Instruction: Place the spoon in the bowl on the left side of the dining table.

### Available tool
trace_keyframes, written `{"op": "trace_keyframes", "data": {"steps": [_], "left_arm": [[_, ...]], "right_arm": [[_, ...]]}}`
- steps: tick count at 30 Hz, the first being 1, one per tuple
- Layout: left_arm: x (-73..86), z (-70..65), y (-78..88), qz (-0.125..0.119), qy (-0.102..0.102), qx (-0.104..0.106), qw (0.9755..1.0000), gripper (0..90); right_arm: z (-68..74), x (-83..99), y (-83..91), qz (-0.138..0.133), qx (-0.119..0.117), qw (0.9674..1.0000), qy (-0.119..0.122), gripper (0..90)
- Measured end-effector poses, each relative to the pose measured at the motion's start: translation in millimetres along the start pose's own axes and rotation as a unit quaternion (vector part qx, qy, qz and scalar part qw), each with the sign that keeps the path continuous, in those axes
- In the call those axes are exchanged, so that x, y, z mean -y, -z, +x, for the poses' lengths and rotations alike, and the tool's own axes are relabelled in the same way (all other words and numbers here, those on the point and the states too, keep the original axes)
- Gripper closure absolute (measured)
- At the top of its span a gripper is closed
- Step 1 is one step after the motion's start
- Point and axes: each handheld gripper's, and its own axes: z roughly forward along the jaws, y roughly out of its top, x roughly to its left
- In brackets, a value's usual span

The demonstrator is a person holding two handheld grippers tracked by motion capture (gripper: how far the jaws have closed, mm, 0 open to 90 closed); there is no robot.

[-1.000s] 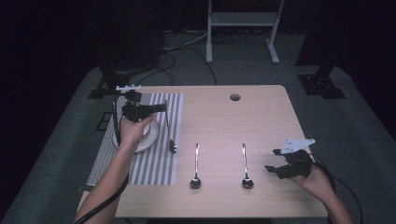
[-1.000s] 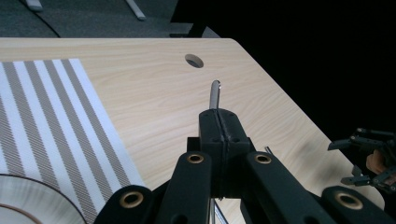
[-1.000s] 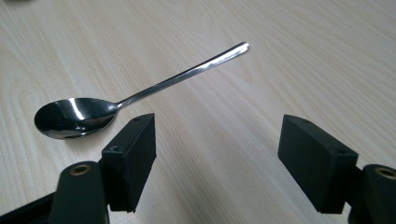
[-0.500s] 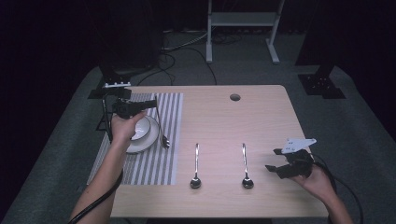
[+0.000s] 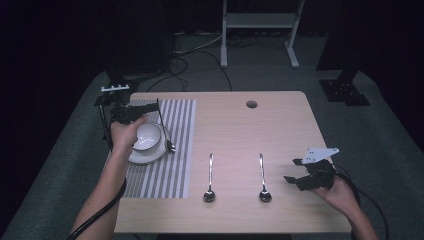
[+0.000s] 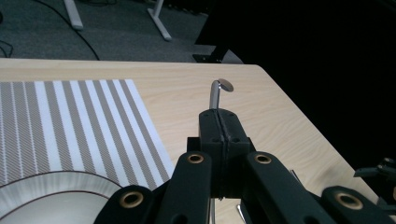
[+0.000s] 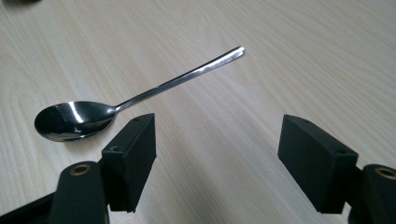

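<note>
A fork (image 5: 161, 122) hangs in the left claw (image 5: 131, 114), whose jaws are clamped on its handle; the handle end (image 6: 219, 91) sticks out past the closed jaws. The fork is above the bowl (image 5: 147, 137), which sits on a plate (image 5: 150, 155) on the striped mat (image 5: 170, 165) at the desk's (image 5: 280, 125) left. Two spoons (image 5: 210, 180) (image 5: 263, 179) lie side by side mid-desk. The right claw (image 5: 305, 175) rests near the right edge, jaws wide apart and empty, beside the nearer spoon (image 7: 116, 109).
</note>
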Motion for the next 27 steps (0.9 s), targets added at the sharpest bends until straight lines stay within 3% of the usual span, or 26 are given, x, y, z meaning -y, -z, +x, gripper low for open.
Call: {"op": "trace_keyframes", "data": {"steps": [27], "left_arm": [[-12.9,33.4,33.6,-0.045,0.029,-0.050,0.9973,90.0]], "right_arm": [[-0.6,-1.8,1.8,0.000,0.004,1.0000,0.001,26.6]]}}
